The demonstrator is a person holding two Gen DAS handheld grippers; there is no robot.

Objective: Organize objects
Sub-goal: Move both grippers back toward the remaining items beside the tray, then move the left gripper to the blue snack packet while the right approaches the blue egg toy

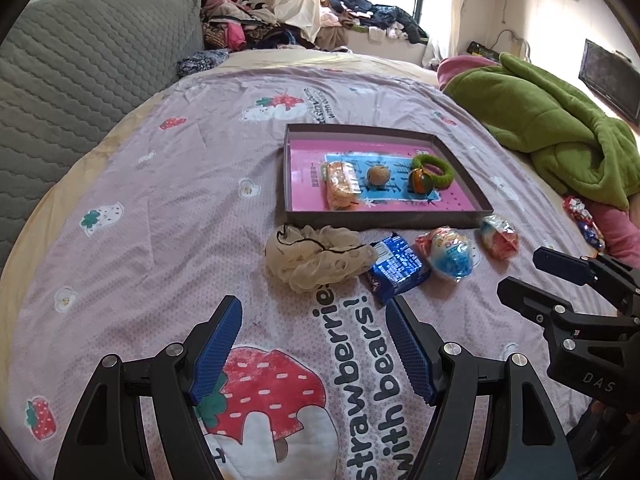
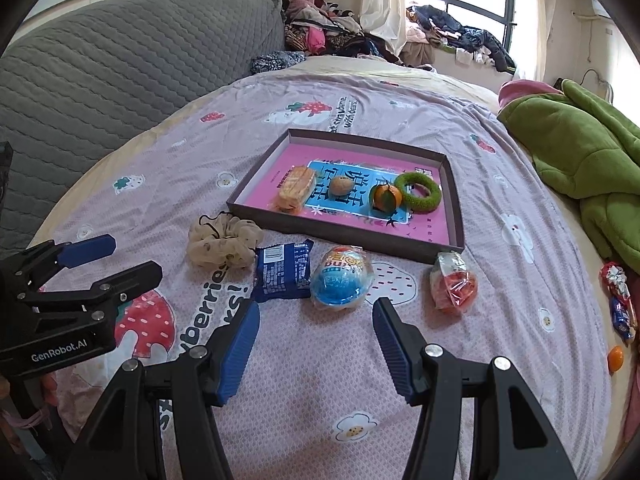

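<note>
A shallow dark tray point(image 1: 384, 220) point(image 2: 352, 238) with a pink floor lies on the bed. In it are a wrapped bread point(image 1: 341, 186) point(image 2: 296, 191), a walnut point(image 1: 378, 175) point(image 2: 341, 185), a tangerine point(image 1: 419, 181) point(image 2: 387, 197) and a green ring point(image 1: 434, 168) point(image 2: 420, 193). In front of the tray lie a beige scrunchie point(image 1: 316, 258) point(image 2: 222, 242), a blue snack packet point(image 1: 398, 268) point(image 2: 284, 272), a blue egg toy point(image 1: 450, 254) point(image 2: 340, 282) and a red egg toy point(image 1: 499, 236) point(image 2: 454, 284). My left gripper point(image 1: 314, 308) point(image 2: 132, 258) hovers open, empty, before the scrunchie and packet. My right gripper point(image 2: 314, 308) point(image 1: 520, 274) is open, empty, just short of the blue egg.
A grey quilted headboard point(image 1: 80, 64) stands at the left. A green blanket point(image 1: 552, 128) is heaped at the right, with candy wrappers point(image 2: 620, 304) and a small orange fruit point(image 2: 615, 358) near the bed's right edge. Piled clothes point(image 1: 248, 24) lie at the back.
</note>
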